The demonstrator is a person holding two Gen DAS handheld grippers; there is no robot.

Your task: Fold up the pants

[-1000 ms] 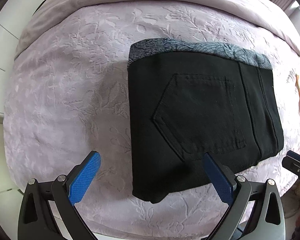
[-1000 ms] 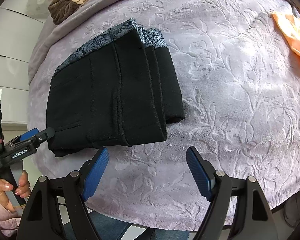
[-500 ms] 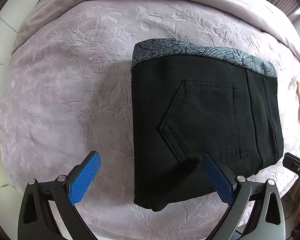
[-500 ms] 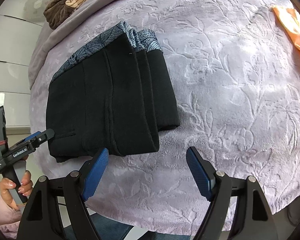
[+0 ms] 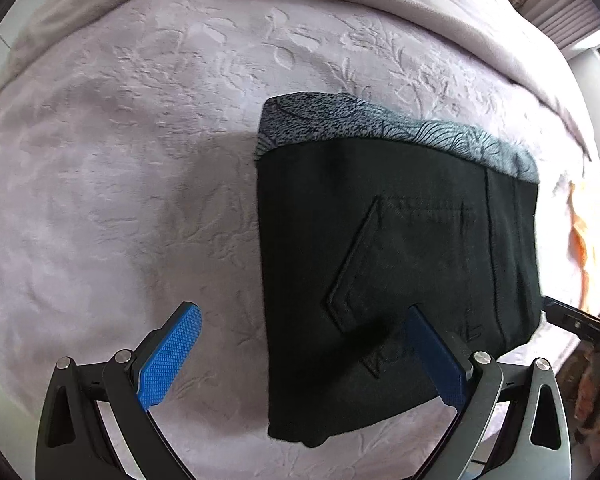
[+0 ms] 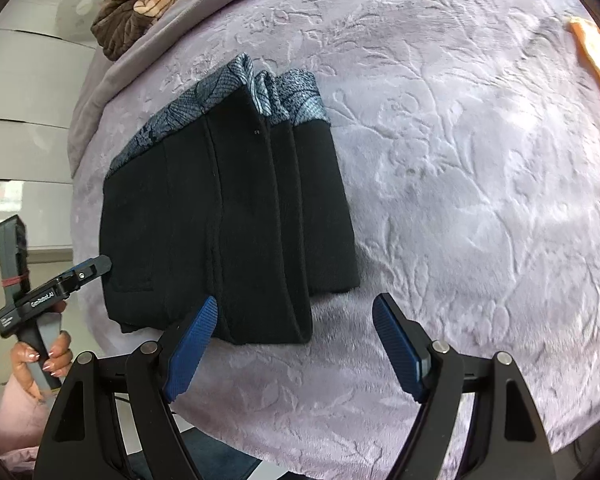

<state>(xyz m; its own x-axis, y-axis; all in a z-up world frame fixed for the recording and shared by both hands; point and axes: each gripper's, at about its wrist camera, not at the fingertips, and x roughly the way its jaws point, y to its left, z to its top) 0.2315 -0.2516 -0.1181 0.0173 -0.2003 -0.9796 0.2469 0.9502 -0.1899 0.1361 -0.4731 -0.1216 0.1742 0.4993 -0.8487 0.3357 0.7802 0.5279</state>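
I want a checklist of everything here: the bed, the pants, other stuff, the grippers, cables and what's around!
Surface: bed cover, lilac with raised flowers, lightly rumpled.
Job's things: black pants folded into a rectangle, patterned grey band on the far edge, pocket facing up.
Clutter: orange cloth at the bed's edge; brown striped fabric behind.
Grippers: left gripper open, empty; right gripper open, empty.
Cables: nothing seen.
Surroundings: white wall panels; a hand on the left gripper's handle.
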